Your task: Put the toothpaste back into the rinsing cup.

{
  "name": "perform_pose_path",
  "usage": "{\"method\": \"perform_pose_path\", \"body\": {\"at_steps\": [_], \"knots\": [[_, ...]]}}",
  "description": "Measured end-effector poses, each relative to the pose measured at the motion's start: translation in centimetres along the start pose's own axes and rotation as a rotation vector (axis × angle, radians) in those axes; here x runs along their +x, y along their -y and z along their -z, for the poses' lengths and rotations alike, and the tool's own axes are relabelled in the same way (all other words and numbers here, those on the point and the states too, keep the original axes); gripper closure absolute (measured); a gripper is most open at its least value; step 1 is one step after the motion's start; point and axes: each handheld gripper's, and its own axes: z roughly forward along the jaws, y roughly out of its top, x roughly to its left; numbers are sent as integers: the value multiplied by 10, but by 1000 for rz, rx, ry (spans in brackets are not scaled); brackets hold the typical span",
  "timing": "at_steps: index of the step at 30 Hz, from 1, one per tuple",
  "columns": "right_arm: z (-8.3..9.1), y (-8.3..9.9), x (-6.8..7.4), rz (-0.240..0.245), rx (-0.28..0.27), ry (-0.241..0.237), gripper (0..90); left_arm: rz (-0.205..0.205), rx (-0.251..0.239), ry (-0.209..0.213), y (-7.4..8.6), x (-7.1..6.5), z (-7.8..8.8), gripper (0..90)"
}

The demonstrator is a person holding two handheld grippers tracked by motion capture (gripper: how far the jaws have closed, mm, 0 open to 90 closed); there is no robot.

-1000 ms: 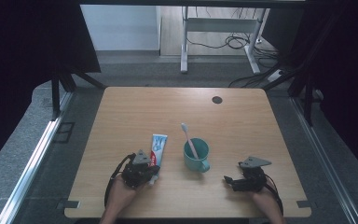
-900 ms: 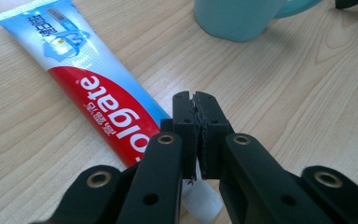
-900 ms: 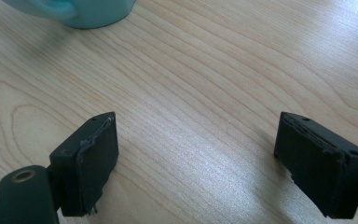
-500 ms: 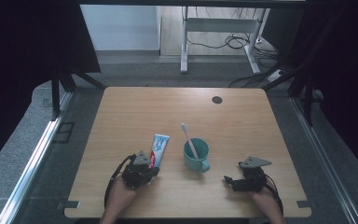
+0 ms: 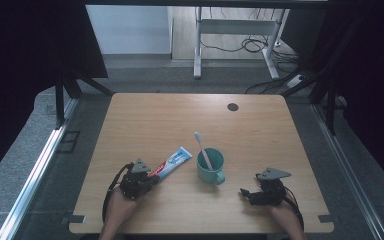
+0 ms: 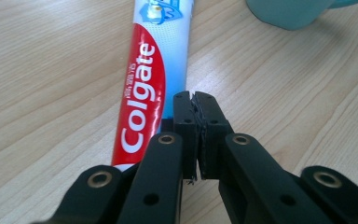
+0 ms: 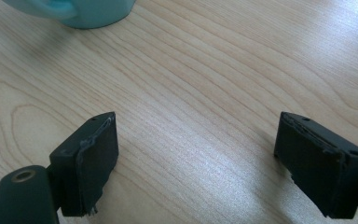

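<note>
The tube (image 5: 170,163) lies flat on the wooden table (image 5: 145,120), just left of the mug (image 5: 210,166), and it points with its far end toward the mug. The left gripper (image 5: 150,181) sits at the near end of the tube; in the left gripper view its jaws are pressed together, pad against pad, and the tube (image 6: 150,84) lies beside and partly under them, so I cannot tell if they pinch its edge. The right gripper (image 5: 246,193) rests on the table to the right of the mug, with its jaws wide apart and only bare wood between them. A toothbrush (image 5: 203,150) stands slanted in the mug. Behind the mug the table is free up to its far edge, where a small dark round spot (image 5: 233,107) is. In front of the mug, the near edge is close to both hands. Beyond the table there is grey floor, a metal frame (image 5: 230,35) with cables, and dark curtains (image 5: 30,45) on both sides.
</note>
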Motion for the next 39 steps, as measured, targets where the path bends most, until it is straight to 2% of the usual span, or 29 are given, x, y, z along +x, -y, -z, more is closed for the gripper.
{"method": "perform_pose_path", "body": {"at_steps": [3, 12, 18, 22, 26, 29, 35, 39], "knots": [[0, 0, 0, 0, 0, 0, 136, -17, 1, -1, -1, -2, -2, 844], [0, 0, 0, 0, 0, 0, 136, -28, -13, -5, -4, -3, 1, 748], [0, 0, 0, 0, 0, 1, 135, -11, -44, -18, -6, -3, 5, 549], [0, 0, 0, 0, 0, 1, 135, 1, -49, -51, -8, -2, 6, 400], [0, 0, 0, 0, 0, 0, 135, 5, -38, -46, -11, 0, 6, 284], [0, 0, 0, 0, 0, 1, 136, -7, 1, -45, -15, 1, 4, 232], [0, 0, 0, -1, 0, 2, 135, -44, 47, -49, -19, 3, 0, 163], [0, 0, 0, -2, 1, 4, 136, -52, 71, -63, -22, 5, -3, 159]]}}
